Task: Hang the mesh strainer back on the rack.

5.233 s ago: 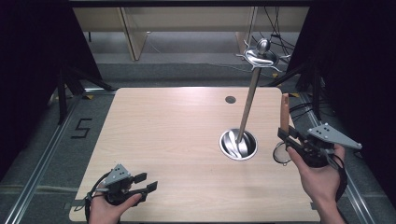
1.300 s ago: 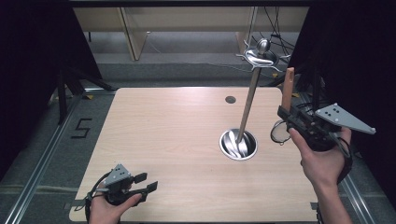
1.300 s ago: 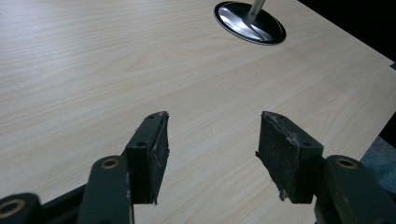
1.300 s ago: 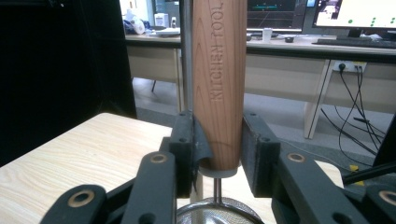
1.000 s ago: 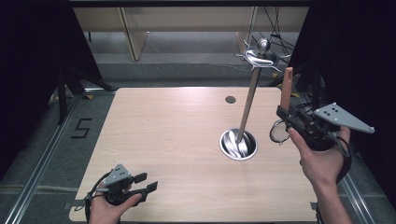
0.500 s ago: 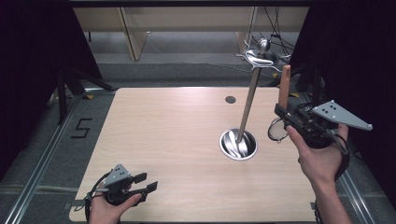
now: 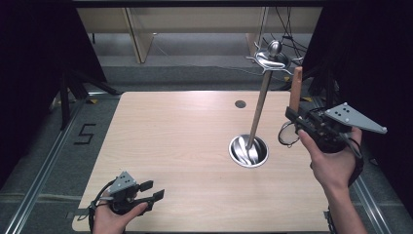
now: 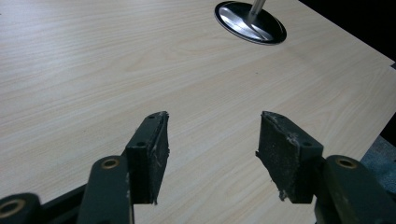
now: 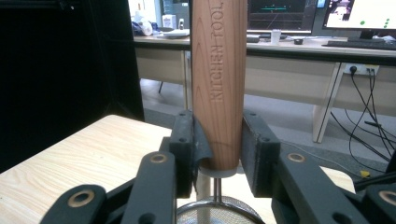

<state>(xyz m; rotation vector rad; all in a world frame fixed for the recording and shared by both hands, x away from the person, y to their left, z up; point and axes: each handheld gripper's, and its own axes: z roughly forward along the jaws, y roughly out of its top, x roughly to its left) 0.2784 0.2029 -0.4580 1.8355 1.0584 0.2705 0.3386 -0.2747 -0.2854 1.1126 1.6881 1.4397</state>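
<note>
We hold a wooden-handled strainer upright at the desk's right edge.

Nearest us, the left tool (image 7: pixel 146 191) rests low over the near left corner of the desk (image 7: pixel 185 141), its jaws spread with nothing between them. Farther on, the right tool (image 9: pixel 217 156) pinches the wooden handle (image 9: pixel 218 70) (stamped "KITCHEN TOOL") of the strainer, handle up, with the mesh ring (image 9: pixel 219 212) hanging just under the jaws. Left of it stands the metal stand (image 7: pixel 258 105), its round base (image 7: pixel 248 151) on the desk and its hooked top (image 7: pixel 272 58) near the handle's tip.
</note>
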